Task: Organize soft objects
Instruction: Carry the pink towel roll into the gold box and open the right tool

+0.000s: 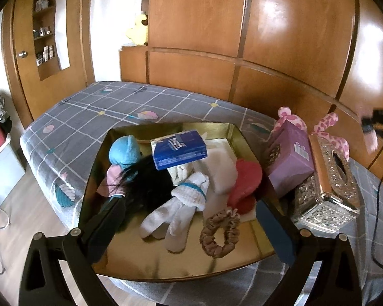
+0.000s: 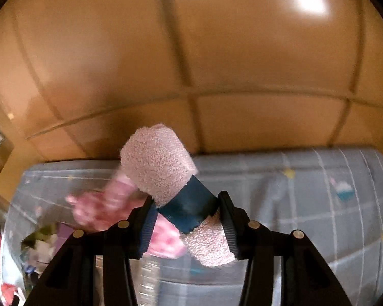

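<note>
In the left wrist view a gold tray (image 1: 166, 265) lies on the bed. It holds a doll with a blue hat (image 1: 125, 153), a blue tissue pack (image 1: 178, 149), white socks (image 1: 176, 211), a red soft item (image 1: 245, 186) and a brown scrunchie (image 1: 220, 233). My left gripper (image 1: 189, 229) is open above the tray's near part. In the right wrist view my right gripper (image 2: 187, 221) is shut on a rolled pink towel (image 2: 158, 163) with a blue paper band (image 2: 191, 206), held above the bed. It also shows blurred at the far right of the left wrist view (image 1: 370, 135).
Right of the tray stand a purple box (image 1: 291, 163) and a silver tissue box (image 1: 329, 186), with a pink spotted plush (image 1: 326, 127) behind them. The grey checked bed (image 1: 94, 112) meets a wooden wardrobe (image 1: 268, 38). A yellow plush (image 1: 139, 28) sits on a far shelf.
</note>
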